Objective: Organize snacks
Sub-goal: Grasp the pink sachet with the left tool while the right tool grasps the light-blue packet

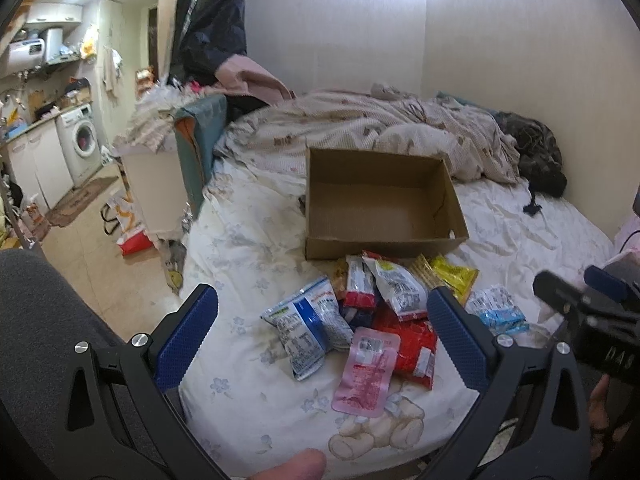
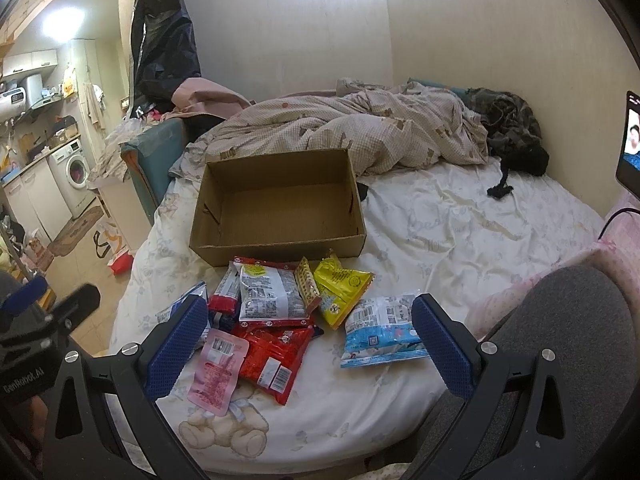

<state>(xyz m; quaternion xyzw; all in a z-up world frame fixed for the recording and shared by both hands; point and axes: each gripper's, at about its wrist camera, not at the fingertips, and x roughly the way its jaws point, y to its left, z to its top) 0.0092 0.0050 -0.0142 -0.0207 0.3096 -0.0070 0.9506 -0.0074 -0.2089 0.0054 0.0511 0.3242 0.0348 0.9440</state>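
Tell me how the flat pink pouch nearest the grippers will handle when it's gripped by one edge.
The pink pouch lies nearly flat on the bed sheet, so it probably holds little and weighs little. Its film looks thin and glossy: likely floppy, drooping from one edge, maybe slippery. Flat against soft bedding, its edge may be awkward to catch.

print on every snack packet is too small to read. a red packet (image 2: 272,356) lies partly buried under a silver packet (image 2: 268,292), and a dark blue wrapper (image 1: 360,316) barely shows beneath the pile between the left gripper's (image 1: 322,328) spread fingers. the blue-and-white packet (image 2: 180,308) is mostly hidden behind the right gripper's (image 2: 310,340) left finger. a phone screen (image 2: 630,140) is cut off at the frame's right edge. the kitchen shelves (image 1: 44,60) far left are a blurred clutter.
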